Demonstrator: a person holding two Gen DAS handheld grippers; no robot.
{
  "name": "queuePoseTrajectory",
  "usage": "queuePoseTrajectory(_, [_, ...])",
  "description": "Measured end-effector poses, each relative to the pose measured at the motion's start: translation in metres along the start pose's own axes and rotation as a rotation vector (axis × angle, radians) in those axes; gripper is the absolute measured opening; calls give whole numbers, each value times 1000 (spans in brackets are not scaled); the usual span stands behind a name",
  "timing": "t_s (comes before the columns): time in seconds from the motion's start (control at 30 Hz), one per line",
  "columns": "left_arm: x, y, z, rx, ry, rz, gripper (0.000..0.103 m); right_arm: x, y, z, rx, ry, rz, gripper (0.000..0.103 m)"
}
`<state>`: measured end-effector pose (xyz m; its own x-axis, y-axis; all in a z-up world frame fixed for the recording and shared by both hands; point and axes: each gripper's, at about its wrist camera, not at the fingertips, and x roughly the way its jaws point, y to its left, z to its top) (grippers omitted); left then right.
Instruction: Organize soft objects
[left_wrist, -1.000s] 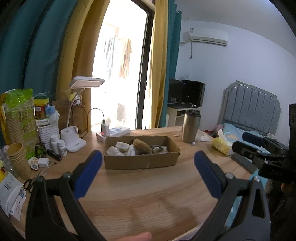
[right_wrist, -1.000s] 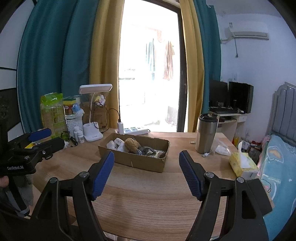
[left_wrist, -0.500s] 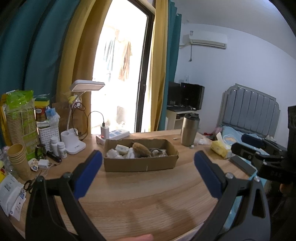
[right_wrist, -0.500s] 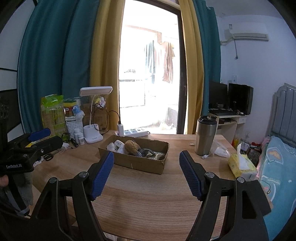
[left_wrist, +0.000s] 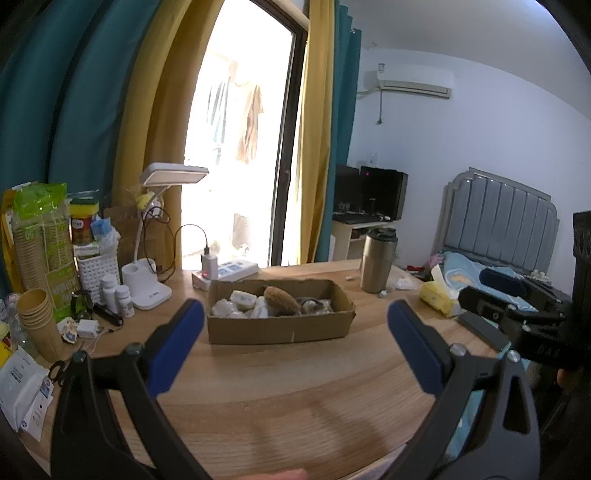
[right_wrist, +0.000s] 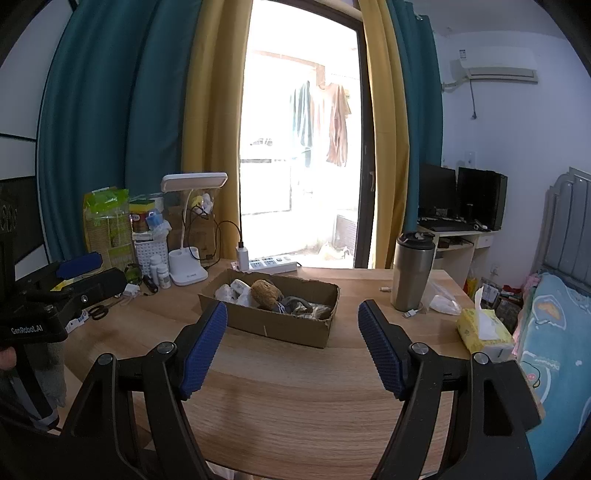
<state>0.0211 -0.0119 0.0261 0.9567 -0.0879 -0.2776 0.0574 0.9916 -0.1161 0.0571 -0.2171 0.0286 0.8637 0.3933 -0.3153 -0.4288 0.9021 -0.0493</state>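
Left of the cardboard box (left_wrist: 280, 325), the left hand-held gripper (left_wrist: 295, 334) hangs above the surface (left_wrist: 295, 373) with its jaws spread wide and nothing between them. Inside the box lie the soft objects (right_wrist: 273, 295): pale bundles at its left end, a brown plush in the middle, grey and tan pieces toward its right end. Right of the box, the right hand-held gripper (right_wrist: 291, 347) is likewise agape and empty. The scene fits either items gathered into the box or items waiting to be sorted out of it. Any grasp here should pinch gently at a piece's bulk, clear of the box wall.
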Motion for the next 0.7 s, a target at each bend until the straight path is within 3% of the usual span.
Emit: queuePoseTrajectory(0.7, [-1, -3, -1, 7, 2, -8, 101, 0, 0, 0, 0, 0, 1, 77])
